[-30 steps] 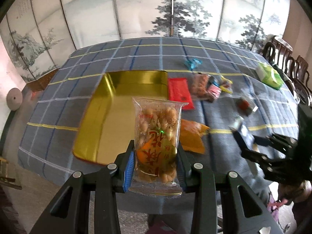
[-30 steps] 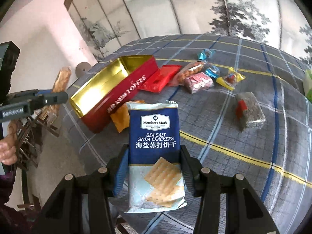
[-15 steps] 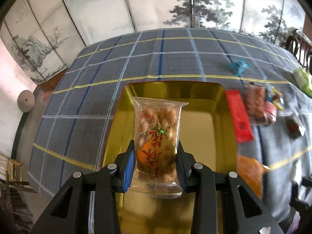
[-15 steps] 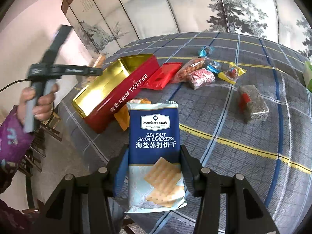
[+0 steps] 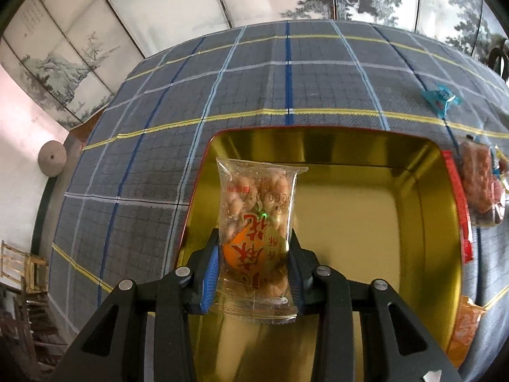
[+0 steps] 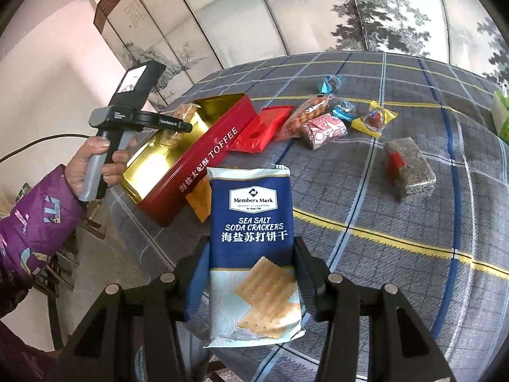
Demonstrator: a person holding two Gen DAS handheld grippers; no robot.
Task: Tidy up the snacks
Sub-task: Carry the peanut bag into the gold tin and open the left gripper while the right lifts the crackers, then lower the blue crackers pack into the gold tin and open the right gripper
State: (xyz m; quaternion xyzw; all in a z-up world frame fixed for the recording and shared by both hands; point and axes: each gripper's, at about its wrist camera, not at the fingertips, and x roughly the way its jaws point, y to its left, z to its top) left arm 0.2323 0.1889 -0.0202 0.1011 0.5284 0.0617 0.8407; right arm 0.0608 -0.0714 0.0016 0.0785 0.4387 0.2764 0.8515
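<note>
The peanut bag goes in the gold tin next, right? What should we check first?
1. Left gripper jaws grip the peanut bag: ok.
2. Bag is over the tin: ok.
3. Tin floor is bare where it shows: ok.
4. Bag already touches the floor: cannot tell.
5. Right gripper with its cracker pack is apart from the tin: ok.

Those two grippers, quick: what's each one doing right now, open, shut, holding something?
Left gripper: shut on a clear packet of twisted snacks, over the open gold tin.
Right gripper: shut on a blue pack of sea salt soda crackers.
</note>
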